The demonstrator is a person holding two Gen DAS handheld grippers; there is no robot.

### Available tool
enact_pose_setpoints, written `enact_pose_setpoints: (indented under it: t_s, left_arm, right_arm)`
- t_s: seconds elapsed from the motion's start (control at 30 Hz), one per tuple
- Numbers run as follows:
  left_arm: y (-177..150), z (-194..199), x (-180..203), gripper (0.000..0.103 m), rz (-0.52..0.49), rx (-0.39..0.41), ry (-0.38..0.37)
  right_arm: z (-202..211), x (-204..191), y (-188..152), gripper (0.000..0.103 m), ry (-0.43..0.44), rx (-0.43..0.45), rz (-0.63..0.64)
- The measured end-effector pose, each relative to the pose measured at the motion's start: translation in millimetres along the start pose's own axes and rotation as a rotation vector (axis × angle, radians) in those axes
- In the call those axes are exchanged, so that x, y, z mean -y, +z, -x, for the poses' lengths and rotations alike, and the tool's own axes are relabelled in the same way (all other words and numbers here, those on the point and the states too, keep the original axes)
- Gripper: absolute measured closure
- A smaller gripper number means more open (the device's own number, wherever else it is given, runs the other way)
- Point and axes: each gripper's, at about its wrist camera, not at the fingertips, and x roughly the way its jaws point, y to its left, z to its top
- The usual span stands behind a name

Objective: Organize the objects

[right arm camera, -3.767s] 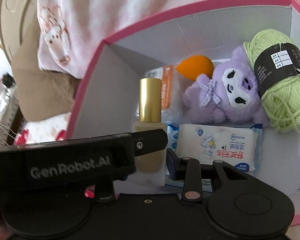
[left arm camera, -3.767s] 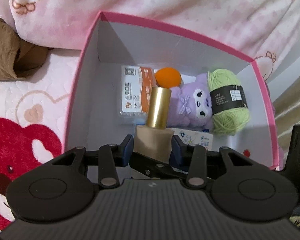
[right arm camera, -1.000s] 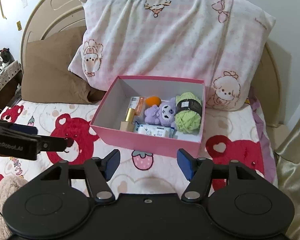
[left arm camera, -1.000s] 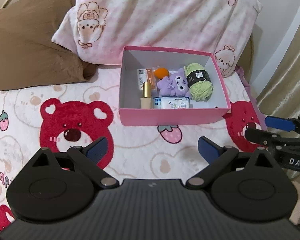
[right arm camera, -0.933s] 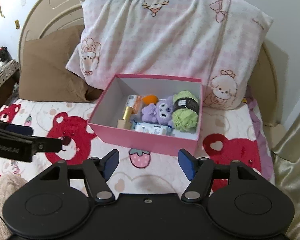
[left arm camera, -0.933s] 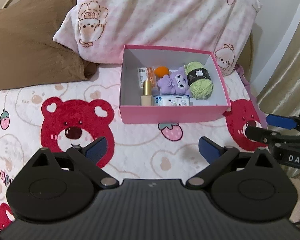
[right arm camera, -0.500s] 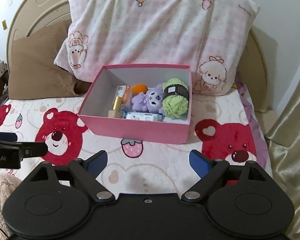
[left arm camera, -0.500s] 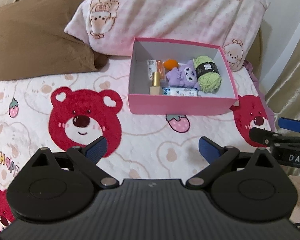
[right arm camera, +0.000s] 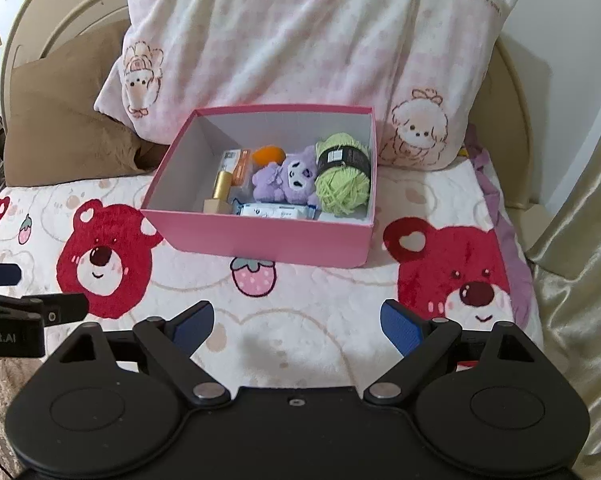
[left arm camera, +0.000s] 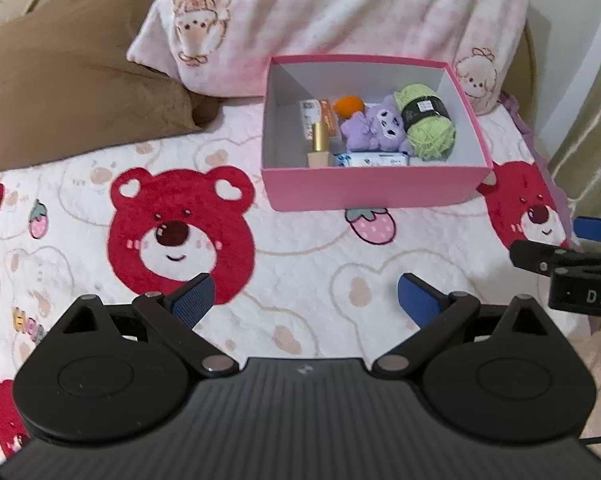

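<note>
The pink box (left arm camera: pixel 374 190) sits on the bear-print bedspread (left arm camera: pixel 300 256), against the pink pillow (right arm camera: pixel 300 40). Its near wall hides the base of the gold-capped bottle (left arm camera: pixel 320 148) and the lower edge of the wipes pack (left arm camera: pixel 370 159). Inside, the purple plush (left arm camera: pixel 374 128) overlaps the orange sponge (left arm camera: pixel 348 106), so only the sponge's top shows; the green yarn (left arm camera: pixel 428 126) lies at the right end, touching the plush. Print on the white-and-orange packet (left arm camera: pixel 314 118) is too small to read.

The left tool (left arm camera: pixel 304 300) is released, empty, above the bedspread and well apart from the box. The right tool (right arm camera: pixel 296 326) is likewise spread and empty.

Only the right wrist view shows the headboard (right arm camera: pixel 60 12) and the gold curtain (right arm camera: pixel 580 260) in full — the left view cuts both. Each view catches the other tool only as a sliver at its edge.
</note>
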Motion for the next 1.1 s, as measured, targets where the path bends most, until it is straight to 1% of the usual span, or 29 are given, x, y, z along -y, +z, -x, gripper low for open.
enact_pose_setpoints:
  t_s: [0.07,0.13,0.27,0.43,0.57,0.77,1.1]
  left_arm:
    - [-1.7,-2.1,-2.6,0.004,0.018,-0.003,-0.024]
    - [-3.5,-4.0,-3.7,0.004,0.023,-0.004,-0.032]
    - [-6.7,-6.5,-2.8,0.004,0.002,-0.004,-0.011]
    - [-8.7,-9.2,-4.3,0.004,0.017,-0.021,-0.021]
    - [-8.6,-10.6,-4.2,0.004,0.014,-0.031,-0.015]
    - [-8.0,-9.2,-3.9,0.004,0.034,-0.029,-0.039]
    - [-6.7,-5.3,-5.5,0.004,0.039,-0.009,-0.026]
  right_arm:
    - [-1.6,-0.5,-1.3,0.010,-0.006,-0.003,-0.001]
    - [-3.0,-2.2,-3.1,0.010,-0.020,-0.006,0.006]
    - [-7.2,-2.9,-5.0,0.010,-0.028,-0.030,0.007]
    - [-11.7,-2.6,-6.9,0.010,-0.034,-0.047,0.000]
    - [-13.7,-3.6,-8.3,0.010,-0.037,-0.057,-0.005]
    - [-11.3,-4.5,-9.2,0.010,-0.038,-0.066,-0.009]
    - [-7.4,-9.2,-10.9,0.010,-0.036,-0.072,-0.004]
